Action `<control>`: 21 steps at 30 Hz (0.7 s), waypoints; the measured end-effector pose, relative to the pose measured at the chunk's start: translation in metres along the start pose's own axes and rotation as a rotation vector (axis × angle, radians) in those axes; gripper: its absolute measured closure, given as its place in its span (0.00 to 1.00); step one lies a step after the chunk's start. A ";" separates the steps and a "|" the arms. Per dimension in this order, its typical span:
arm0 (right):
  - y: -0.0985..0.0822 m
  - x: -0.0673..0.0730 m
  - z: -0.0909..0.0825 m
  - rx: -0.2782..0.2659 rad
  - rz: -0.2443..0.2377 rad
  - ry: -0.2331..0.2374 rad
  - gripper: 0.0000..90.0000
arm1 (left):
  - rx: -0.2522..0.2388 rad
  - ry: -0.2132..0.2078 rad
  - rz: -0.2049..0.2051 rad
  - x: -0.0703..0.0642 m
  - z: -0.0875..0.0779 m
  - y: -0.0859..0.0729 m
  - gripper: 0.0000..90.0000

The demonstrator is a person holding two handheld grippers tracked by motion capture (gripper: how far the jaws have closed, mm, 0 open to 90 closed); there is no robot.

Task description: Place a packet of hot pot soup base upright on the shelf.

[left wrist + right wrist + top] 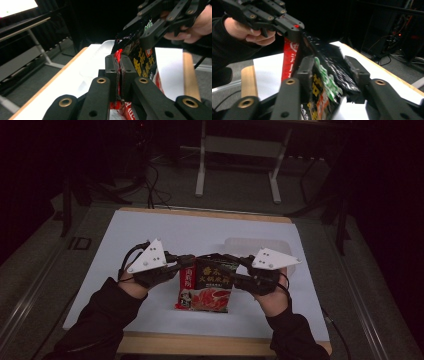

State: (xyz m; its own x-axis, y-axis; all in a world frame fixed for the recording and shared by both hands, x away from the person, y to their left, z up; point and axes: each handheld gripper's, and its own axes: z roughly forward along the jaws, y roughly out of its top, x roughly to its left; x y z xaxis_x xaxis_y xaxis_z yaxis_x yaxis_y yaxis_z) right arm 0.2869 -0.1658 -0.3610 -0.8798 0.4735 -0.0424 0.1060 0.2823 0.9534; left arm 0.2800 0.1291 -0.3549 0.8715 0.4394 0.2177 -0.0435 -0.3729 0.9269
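We hold the snack bag (206, 287) up above the white table (150, 227) between our grippers. Our left gripper (119, 75) is clamped tight on its red top corner. Our right gripper (332, 72) has the opposite top corner between its jaws; whether both pads press it we cannot tell.

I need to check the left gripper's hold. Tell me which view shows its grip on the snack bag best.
The left gripper view: the left gripper is shut on the snack bag, its red edge pinched between the pads. The high view shows them small and dim; the right gripper view shows them from behind, blurred.
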 end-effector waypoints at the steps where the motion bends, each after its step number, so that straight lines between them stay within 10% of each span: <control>1: 0.000 0.000 0.000 0.000 -0.001 -0.001 0.73 | -0.004 0.002 -0.004 0.001 0.000 0.000 0.98; 9: 0.001 -0.003 0.001 0.024 0.028 0.060 0.82 | -0.003 -0.009 -0.025 0.004 -0.002 -0.002 0.98; 21: 0.014 0.005 -0.009 0.017 0.006 0.030 0.85 | -0.061 -0.026 -0.048 0.007 -0.005 0.002 0.83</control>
State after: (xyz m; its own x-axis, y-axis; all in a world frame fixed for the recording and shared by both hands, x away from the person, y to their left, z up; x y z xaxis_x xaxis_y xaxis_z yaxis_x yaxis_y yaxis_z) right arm 0.2795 -0.1668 -0.3455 -0.8927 0.4498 -0.0277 0.1187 0.2940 0.9484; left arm 0.2833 0.1353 -0.3501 0.8857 0.4338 0.1657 -0.0306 -0.3015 0.9530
